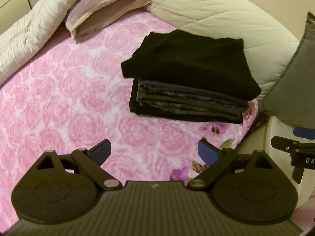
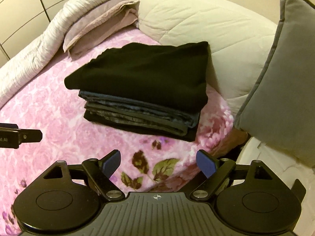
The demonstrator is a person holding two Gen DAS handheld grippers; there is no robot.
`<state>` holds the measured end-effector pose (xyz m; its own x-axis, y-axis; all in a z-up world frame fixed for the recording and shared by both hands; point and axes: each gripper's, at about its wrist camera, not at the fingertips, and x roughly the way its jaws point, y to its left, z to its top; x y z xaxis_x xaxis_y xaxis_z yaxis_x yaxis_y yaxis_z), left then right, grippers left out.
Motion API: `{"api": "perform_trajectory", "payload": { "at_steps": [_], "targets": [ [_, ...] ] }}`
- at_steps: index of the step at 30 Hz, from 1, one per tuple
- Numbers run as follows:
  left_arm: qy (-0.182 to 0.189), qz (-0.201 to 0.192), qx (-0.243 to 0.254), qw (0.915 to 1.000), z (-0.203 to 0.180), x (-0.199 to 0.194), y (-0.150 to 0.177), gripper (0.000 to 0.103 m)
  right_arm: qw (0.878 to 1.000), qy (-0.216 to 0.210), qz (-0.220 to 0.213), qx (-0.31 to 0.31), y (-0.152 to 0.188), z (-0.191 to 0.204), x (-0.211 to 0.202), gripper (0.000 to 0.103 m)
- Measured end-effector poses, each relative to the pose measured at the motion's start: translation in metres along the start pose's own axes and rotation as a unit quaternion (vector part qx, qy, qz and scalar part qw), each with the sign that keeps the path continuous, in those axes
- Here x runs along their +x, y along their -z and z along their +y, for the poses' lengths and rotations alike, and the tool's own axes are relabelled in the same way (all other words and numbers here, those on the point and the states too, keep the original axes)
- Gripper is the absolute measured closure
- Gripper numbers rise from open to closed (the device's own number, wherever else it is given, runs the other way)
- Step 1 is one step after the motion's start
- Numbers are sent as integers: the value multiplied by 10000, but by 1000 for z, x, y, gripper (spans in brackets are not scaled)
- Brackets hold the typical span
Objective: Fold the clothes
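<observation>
While both the left hand-held gripper (image 1: 154,151) and right hand-held gripper (image 2: 158,162) hover released, the folded stack (image 2: 141,90) lies ahead, nearer the right, long axis crosswise.

Two grippers show: the left gripper (image 1: 154,150) and the right gripper (image 2: 158,162), each with two blue-tipped fingers spread apart and nothing between them. Ahead of both sits one stack of folded clothes (image 2: 137,96): one black garment (image 2: 141,70) on top, one dark blue piece (image 2: 137,108) under it, one black layer at the bottom. Beyond the stack lie one cream quilt (image 2: 196,19), one mauve pillow (image 2: 98,19) and one white ribbed blanket (image 2: 39,47). One grey cushion (image 2: 285,78) stands to the right.
</observation>
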<state>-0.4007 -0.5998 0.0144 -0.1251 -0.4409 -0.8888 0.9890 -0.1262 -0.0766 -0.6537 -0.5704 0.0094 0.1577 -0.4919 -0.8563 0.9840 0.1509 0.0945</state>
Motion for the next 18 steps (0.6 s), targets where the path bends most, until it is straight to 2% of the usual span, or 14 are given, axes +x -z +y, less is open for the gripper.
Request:
{"api": "perform_trajectory", "payload": {
  "at_steps": [8,13,18],
  "targets": [
    [4,-47,512,9987,-6,-12,0,11,9990,213,-166,365,5,20,-17,16],
    [247,-60,595,9979,-4,-16,4,11,9981,317,-245,476,6,32,-24,16],
    [296,-131,615,9976,-1,-21,7,11,9978,387,-212,492,6,42,-25,16]
  ]
}}
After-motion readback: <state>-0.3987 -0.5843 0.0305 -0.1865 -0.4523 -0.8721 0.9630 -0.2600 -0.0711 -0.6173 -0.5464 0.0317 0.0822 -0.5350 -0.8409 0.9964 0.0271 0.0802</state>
